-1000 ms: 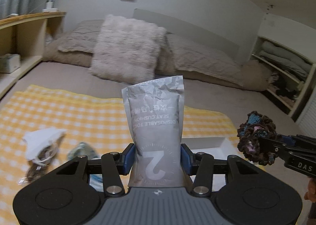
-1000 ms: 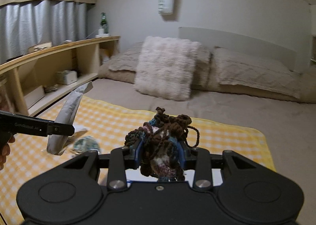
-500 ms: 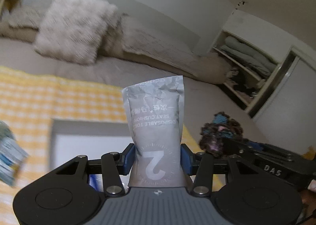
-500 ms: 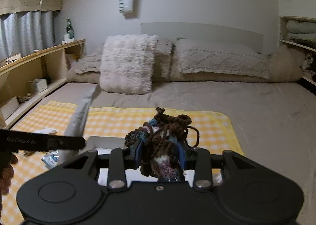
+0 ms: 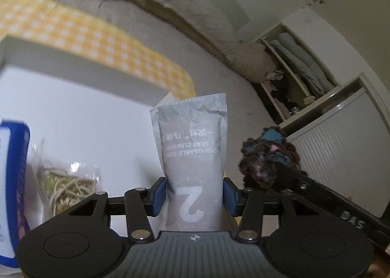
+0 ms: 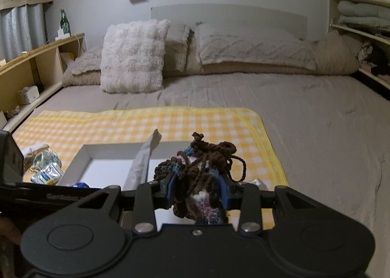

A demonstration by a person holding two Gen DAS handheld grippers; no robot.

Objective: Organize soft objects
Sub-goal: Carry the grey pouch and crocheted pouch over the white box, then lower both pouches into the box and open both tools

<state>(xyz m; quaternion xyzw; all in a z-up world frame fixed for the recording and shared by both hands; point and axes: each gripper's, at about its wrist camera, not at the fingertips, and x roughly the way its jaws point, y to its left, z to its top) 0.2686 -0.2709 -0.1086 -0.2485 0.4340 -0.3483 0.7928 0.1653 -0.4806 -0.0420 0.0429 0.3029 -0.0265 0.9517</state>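
Left gripper (image 5: 194, 196) is clamped on a grey packet (image 5: 192, 156), blue pads pressing both sides of its lower part. Packet stands upright in the jaws, crumpled at the top, printed w/ a big "2" and "DISPOSABLE TOILET SEAT CUSHION", the text reading upside down in the left wrist view. It hangs over the right end of a white box (image 5: 73, 68), close to the box's far right corner.

Right gripper (image 6: 198, 190) is closed tight on a bundle of yarn (image 6: 199, 168), mostly brown w/ blue, pink and white bits, loose strands sticking out above and to the right. In the left wrist view the yarn sits just right of the packet; can't tell if they touch. In the right wrist view the bundle is over the box's near right part, approx.

Inside the box, at its left end: a clear bag of tangled string (image 5: 65, 185) and, past it at the picture's edge, a blue-and-white pack (image 5: 12, 180), blurred.

Box sits on a yellow checked blanket (image 6: 170, 122) spread on a bed (image 6: 316, 119). On the blanket left of the box: a few small packets (image 6: 45, 168), details too small to read. A fluffy pillow (image 6: 132, 56) stands at the head of the bed.
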